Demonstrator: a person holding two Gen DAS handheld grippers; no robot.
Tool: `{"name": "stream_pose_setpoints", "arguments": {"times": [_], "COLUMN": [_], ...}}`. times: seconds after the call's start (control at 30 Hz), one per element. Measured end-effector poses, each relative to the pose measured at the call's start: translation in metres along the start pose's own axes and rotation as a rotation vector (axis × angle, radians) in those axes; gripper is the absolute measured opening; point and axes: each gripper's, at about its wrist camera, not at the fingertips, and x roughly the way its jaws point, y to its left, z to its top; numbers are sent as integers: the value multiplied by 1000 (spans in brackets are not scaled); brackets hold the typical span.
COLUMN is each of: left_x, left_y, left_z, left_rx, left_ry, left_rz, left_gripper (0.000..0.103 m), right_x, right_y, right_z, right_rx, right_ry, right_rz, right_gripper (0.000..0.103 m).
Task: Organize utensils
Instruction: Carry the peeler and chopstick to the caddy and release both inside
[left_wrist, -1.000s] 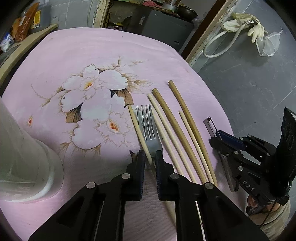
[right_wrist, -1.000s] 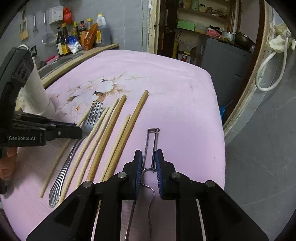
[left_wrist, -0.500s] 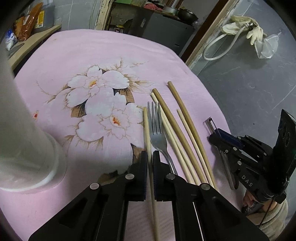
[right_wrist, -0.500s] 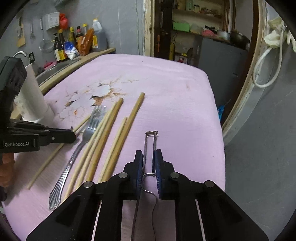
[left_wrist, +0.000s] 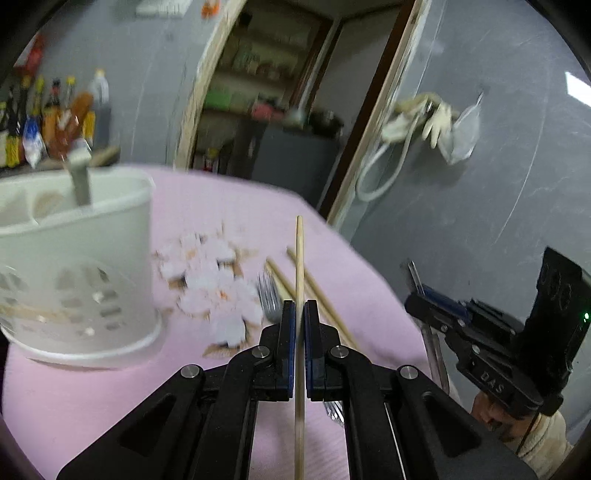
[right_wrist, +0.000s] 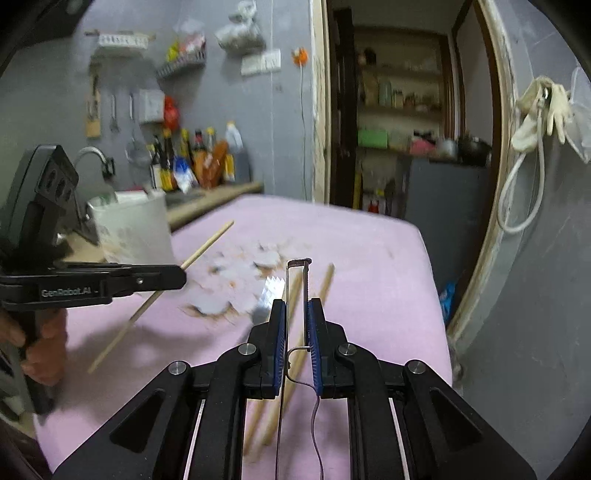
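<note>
My left gripper (left_wrist: 299, 310) is shut on a pale wooden chopstick (left_wrist: 299, 258) and holds it above the pink cloth; the stick also shows in the right wrist view (right_wrist: 207, 242). My right gripper (right_wrist: 297, 308) is shut on a metal wire peeler (right_wrist: 298, 263), lifted off the table. A white perforated utensil holder (left_wrist: 77, 280) stands at the left with a grey handle (left_wrist: 79, 177) in it. A fork (left_wrist: 269, 299) and more chopsticks (left_wrist: 325, 306) lie on the cloth beneath the left gripper.
The pink flowered tablecloth (left_wrist: 92, 398) covers the table; its right edge drops off beside an open doorway (right_wrist: 399, 129). Sauce bottles (right_wrist: 195, 158) stand on a counter behind the holder. A hose and gloves (left_wrist: 424, 118) hang on the grey wall.
Both grippers have risen off the table and tilted up. The left one lifted the chopstick clear of the cloth; the right one lifted the peeler. The holder has come into fuller view.
</note>
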Motion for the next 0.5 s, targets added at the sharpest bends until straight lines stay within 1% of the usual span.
{"name": "stream_pose_setpoints", "arguments": {"times": [0.17, 0.27, 0.4, 0.5], "left_x": [-26, -40, -61, -72], "left_y": [-10, -12, -9, 6], "left_z": [3, 5, 15, 29], "left_rx": [54, 68, 78, 51], "left_ry": [-141, -205, -272, -308], "left_rz": [46, 68, 81, 77], "left_gripper": [2, 2, 2, 2], "right_x": [-23, -32, -37, -35], "right_y": [14, 23, 34, 43], "right_z": [12, 24, 41, 57], "right_rx": [-6, 0, -2, 14], "right_ry": [-145, -229, -302, -353], "right_rz": [-5, 2, 41, 102], "right_gripper": [10, 10, 10, 10]}}
